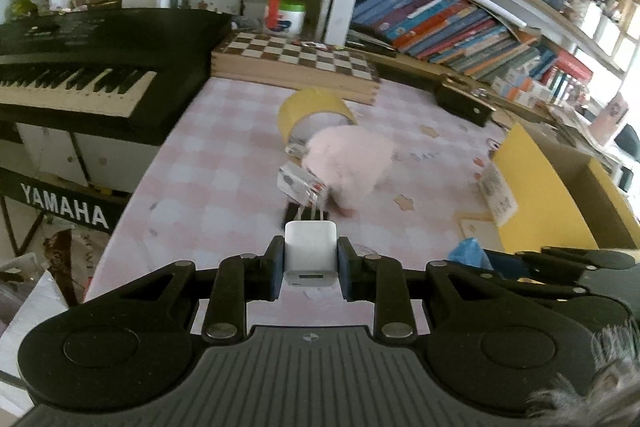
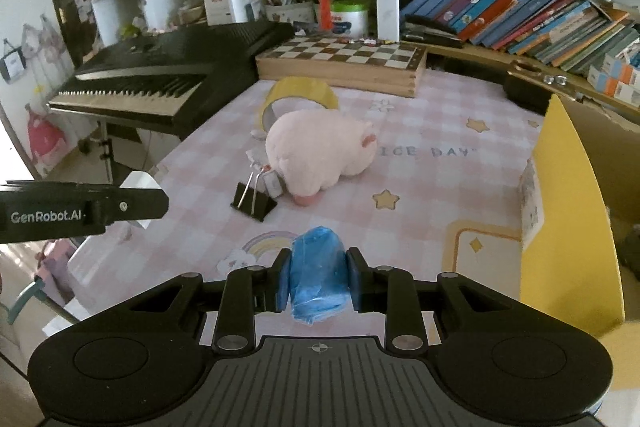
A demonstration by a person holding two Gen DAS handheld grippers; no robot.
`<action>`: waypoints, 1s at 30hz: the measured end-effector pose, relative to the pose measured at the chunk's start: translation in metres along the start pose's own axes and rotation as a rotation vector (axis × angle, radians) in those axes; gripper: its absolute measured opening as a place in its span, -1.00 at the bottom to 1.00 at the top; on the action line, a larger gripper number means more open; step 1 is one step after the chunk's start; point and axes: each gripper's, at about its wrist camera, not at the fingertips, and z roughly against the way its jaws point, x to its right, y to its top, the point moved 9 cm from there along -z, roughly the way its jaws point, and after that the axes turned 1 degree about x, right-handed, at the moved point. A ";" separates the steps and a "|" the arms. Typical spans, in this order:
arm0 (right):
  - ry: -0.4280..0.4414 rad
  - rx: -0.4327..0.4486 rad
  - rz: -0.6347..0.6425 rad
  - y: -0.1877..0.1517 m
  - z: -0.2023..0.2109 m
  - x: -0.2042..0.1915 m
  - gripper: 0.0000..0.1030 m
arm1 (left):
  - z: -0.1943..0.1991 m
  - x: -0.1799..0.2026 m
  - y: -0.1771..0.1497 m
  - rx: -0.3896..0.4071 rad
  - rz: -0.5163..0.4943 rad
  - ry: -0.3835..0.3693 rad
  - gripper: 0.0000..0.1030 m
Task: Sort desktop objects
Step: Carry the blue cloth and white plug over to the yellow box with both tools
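Observation:
My left gripper is shut on a white charger block and holds it above the pink checked tablecloth. My right gripper is shut on a blue plastic roll above the cloth. In the right wrist view the left gripper reaches in from the left with the white charger. A pink plush toy lies mid-table, with a black binder clip before it and a yellow tape roll behind it. The open yellow cardboard box stands at the right.
A wooden chessboard box sits at the back of the table. A black Yamaha keyboard stands along the left edge. Bookshelves run along the back right. A black box lies by the shelf.

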 end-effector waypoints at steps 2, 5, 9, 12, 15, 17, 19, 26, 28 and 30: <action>-0.003 -0.006 -0.004 -0.006 0.006 -0.003 -0.47 | 0.006 0.003 -0.007 -0.005 -0.002 -0.015 -0.53; -0.012 -0.010 -0.010 -0.015 0.016 -0.008 -0.47 | 0.017 0.005 -0.018 -0.009 -0.009 -0.033 -0.53; -0.033 -0.010 -0.031 -0.027 0.030 -0.013 -0.47 | 0.032 0.007 -0.031 -0.016 -0.019 -0.056 -0.53; -0.049 -0.012 -0.054 -0.037 0.041 -0.015 -0.47 | 0.041 0.009 -0.041 -0.029 -0.018 -0.083 -0.53; -0.059 -0.014 -0.073 -0.047 0.051 -0.019 -0.47 | 0.052 0.014 -0.051 -0.038 -0.033 -0.111 -0.53; -0.068 -0.011 -0.082 -0.053 0.058 -0.022 -0.47 | 0.059 0.017 -0.056 -0.038 -0.047 -0.128 -0.53; -0.075 -0.008 -0.091 -0.060 0.065 -0.025 -0.47 | 0.065 0.021 -0.061 -0.040 -0.063 -0.143 -0.53; -0.105 -0.005 -0.136 -0.085 0.088 -0.031 -0.48 | 0.086 0.030 -0.083 -0.058 -0.100 -0.190 -0.53; -0.117 -0.004 -0.154 -0.093 0.094 -0.031 -0.48 | 0.090 0.033 -0.091 -0.067 -0.111 -0.204 -0.53; -0.130 -0.004 -0.170 -0.100 0.100 -0.031 -0.49 | 0.095 0.036 -0.097 -0.076 -0.123 -0.219 -0.53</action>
